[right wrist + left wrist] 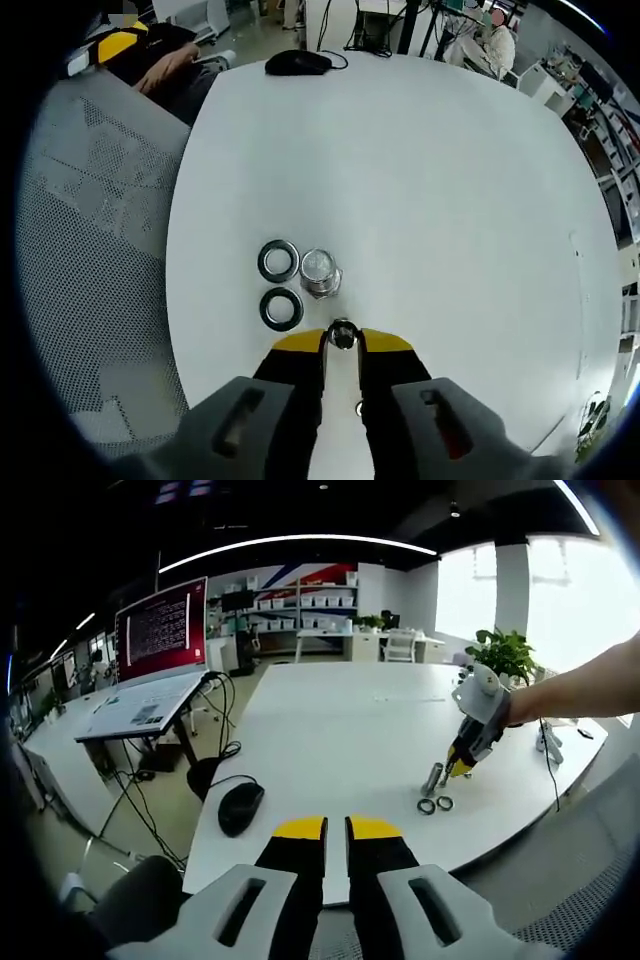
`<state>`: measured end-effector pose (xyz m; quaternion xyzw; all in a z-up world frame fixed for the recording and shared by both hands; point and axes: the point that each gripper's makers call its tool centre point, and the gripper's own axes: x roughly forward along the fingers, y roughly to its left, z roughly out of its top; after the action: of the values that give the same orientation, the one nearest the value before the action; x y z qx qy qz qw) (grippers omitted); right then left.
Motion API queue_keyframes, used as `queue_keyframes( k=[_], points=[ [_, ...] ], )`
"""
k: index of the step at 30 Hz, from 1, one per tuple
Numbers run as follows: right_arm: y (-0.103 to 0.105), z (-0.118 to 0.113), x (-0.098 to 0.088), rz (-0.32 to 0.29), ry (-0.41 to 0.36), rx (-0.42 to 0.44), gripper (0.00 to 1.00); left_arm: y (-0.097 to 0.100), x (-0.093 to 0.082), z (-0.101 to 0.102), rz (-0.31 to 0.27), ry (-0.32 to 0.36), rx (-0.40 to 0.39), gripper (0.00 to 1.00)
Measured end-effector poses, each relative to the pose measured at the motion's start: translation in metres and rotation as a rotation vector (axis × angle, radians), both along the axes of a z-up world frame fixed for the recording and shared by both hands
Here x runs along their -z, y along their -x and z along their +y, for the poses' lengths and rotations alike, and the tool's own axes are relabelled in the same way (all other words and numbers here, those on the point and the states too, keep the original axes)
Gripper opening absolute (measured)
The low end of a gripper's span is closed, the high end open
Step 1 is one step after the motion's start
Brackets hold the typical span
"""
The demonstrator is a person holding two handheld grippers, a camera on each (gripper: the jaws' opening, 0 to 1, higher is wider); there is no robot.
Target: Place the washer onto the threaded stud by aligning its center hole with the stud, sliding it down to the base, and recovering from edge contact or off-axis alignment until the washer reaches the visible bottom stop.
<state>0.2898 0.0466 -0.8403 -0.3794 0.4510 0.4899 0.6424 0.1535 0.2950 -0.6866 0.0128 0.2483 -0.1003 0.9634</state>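
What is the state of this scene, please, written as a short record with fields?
surface: white table
right gripper: over the table, jaws nearly closed on a small metal part, probably a washer
stud: upright on the table, just ahead of the right gripper
loose washers: two, flat on the table beside the stud
left gripper: near the table edge, jaws almost together, holding nothing
other: black mouse; laptop on a stand

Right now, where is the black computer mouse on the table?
In the left gripper view the mouse lies near the white table's near left edge, its cable running off beside it. In the right gripper view it sits at the far edge, beyond the two washers.
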Motion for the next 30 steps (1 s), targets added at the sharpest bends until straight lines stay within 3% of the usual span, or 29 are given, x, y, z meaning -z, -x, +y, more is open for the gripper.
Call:
queue_keyframes(
  k=[17, 26, 30],
  points=[
    [0.002, -0.002, 0.017, 0.019, 0.036, -0.005, 0.14, 0.000, 0.001, 0.000, 0.008, -0.004, 0.004, 0.04],
    [0.012, -0.014, 0.024, 0.042, 0.074, -0.021, 0.14, 0.000, 0.001, 0.000, 0.008, -0.003, 0.004, 0.04],
    [0.013, -0.016, 0.025, 0.035, 0.058, -0.014, 0.19, 0.000, 0.001, 0.000, 0.007, -0.003, 0.005, 0.04]
  ],
)
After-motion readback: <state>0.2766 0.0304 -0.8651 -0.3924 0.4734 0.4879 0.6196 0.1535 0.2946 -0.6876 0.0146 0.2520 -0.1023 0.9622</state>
